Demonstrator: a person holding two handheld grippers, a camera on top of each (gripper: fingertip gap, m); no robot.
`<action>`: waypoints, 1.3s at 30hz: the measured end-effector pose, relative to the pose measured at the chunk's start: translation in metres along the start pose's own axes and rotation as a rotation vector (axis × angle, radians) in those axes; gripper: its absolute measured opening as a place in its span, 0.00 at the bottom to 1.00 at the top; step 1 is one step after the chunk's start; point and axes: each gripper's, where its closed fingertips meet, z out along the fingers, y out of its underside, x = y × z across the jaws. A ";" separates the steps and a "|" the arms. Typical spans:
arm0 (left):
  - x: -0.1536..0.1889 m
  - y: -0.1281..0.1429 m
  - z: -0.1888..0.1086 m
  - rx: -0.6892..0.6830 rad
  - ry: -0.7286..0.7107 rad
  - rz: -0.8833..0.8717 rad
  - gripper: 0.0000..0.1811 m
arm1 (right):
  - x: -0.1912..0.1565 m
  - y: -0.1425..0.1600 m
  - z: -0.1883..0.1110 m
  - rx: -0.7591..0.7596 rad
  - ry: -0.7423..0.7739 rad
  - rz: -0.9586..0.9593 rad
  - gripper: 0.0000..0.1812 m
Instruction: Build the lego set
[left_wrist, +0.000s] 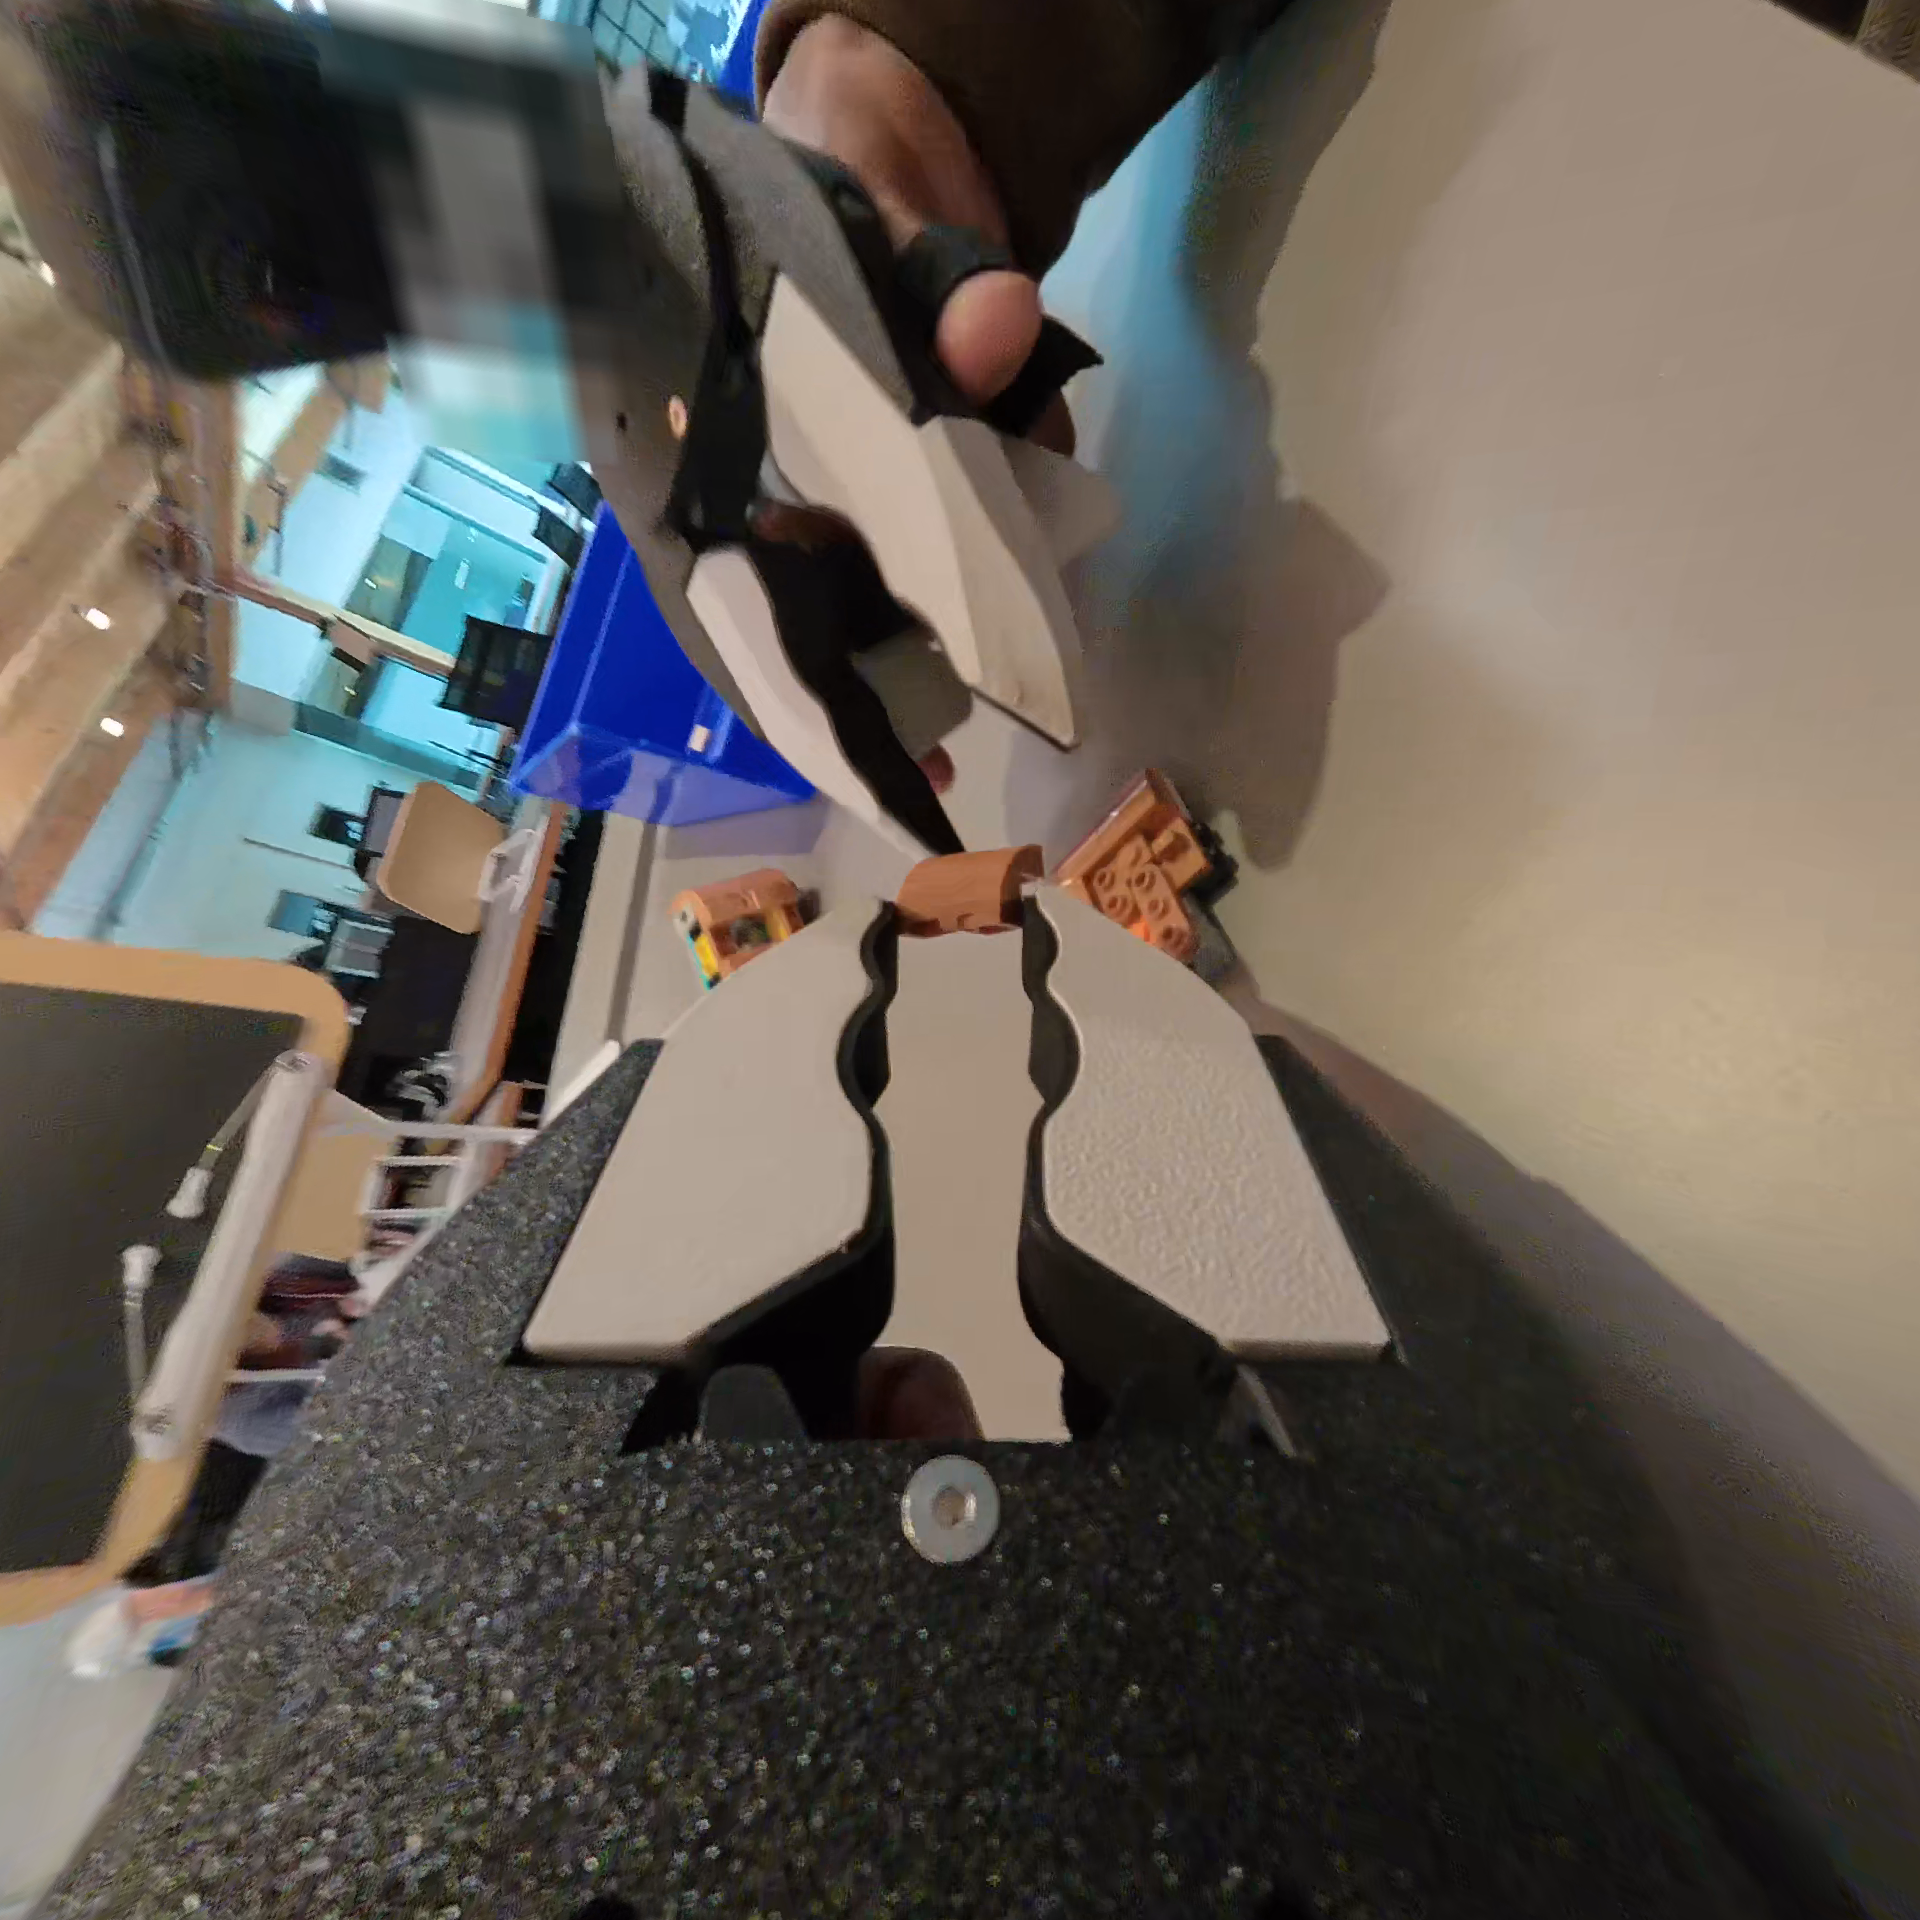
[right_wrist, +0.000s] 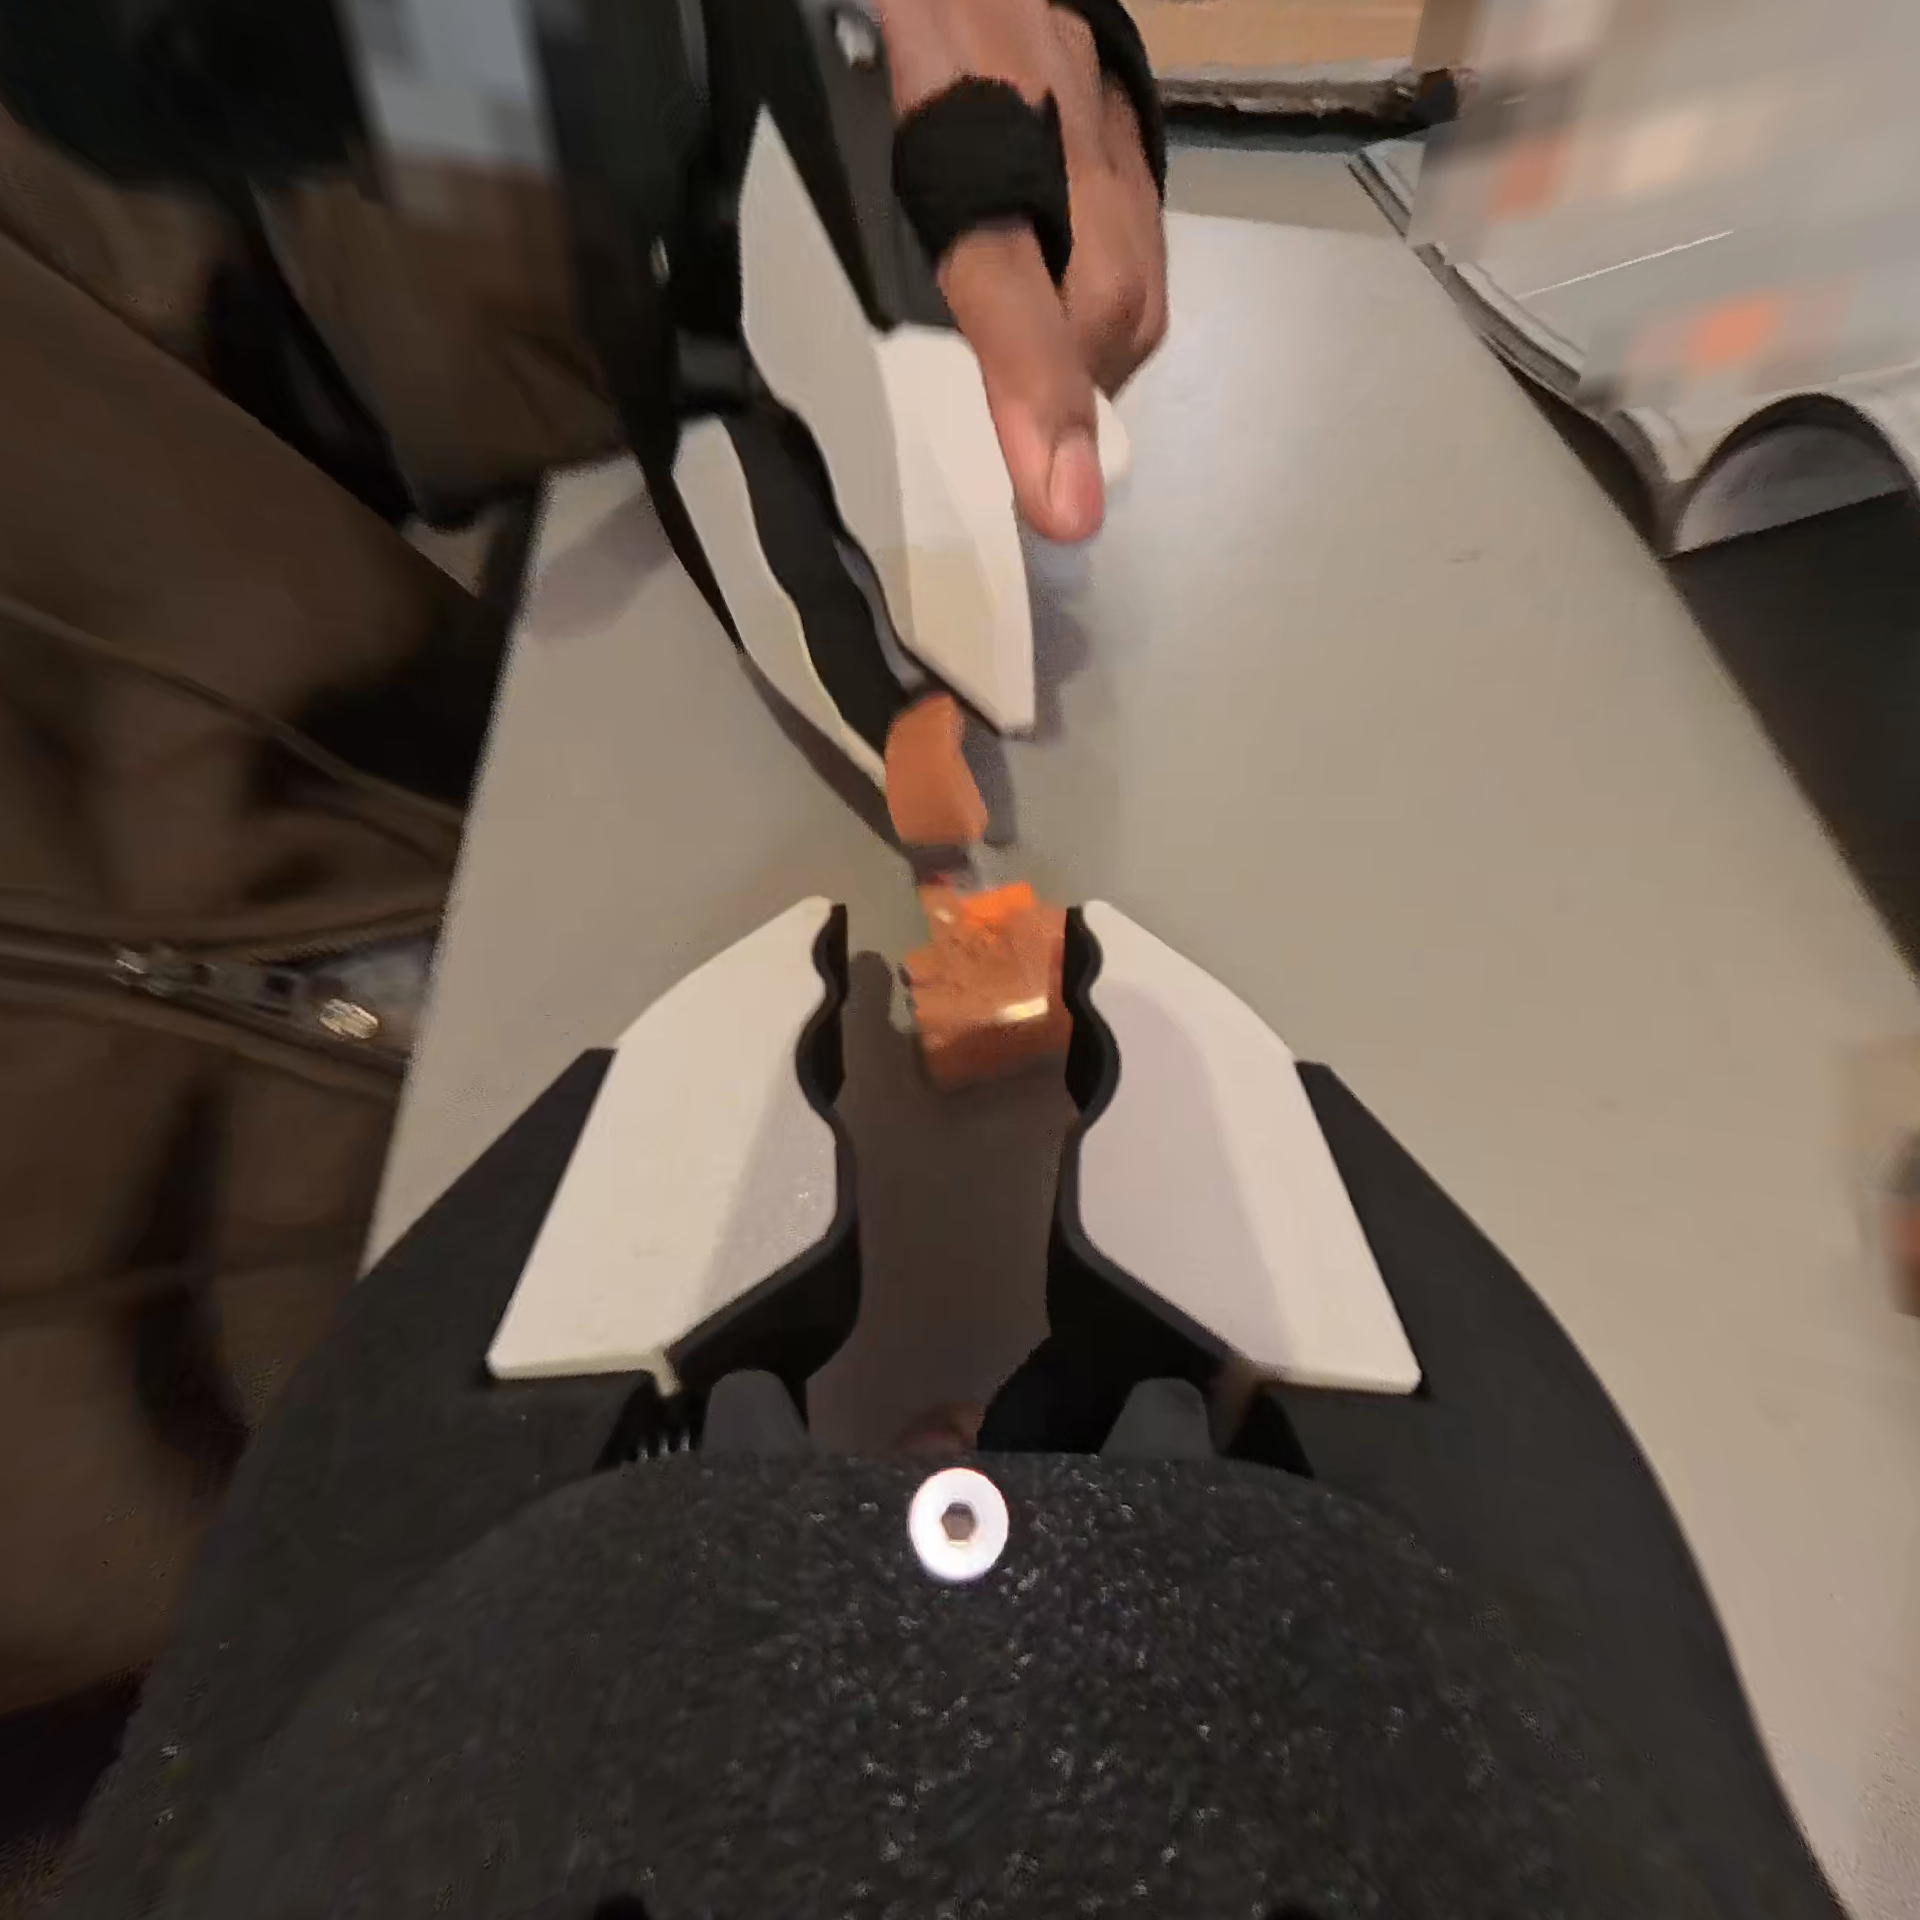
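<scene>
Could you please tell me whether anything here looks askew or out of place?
Little stands out: the left tool pinches a brown curved piece; a brown block sits tilted between the right tool's open jaws.

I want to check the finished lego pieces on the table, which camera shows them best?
The left wrist view: two lego builds sit sharp on the table beyond the left gripper. The right wrist view shows only one blurred orange lego chunk.
</scene>
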 end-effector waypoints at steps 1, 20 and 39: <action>0.000 0.003 -0.001 0.004 0.013 -0.035 0.13 | 0.005 0.007 -0.002 -0.035 0.029 -0.033 0.23; 0.016 0.014 -0.010 0.091 0.301 -0.495 0.13 | 0.007 0.030 0.022 -0.162 0.094 -0.255 0.20; 0.008 -0.019 -0.026 0.317 0.366 -0.607 0.13 | -0.023 -0.014 0.007 0.170 0.117 -0.540 0.20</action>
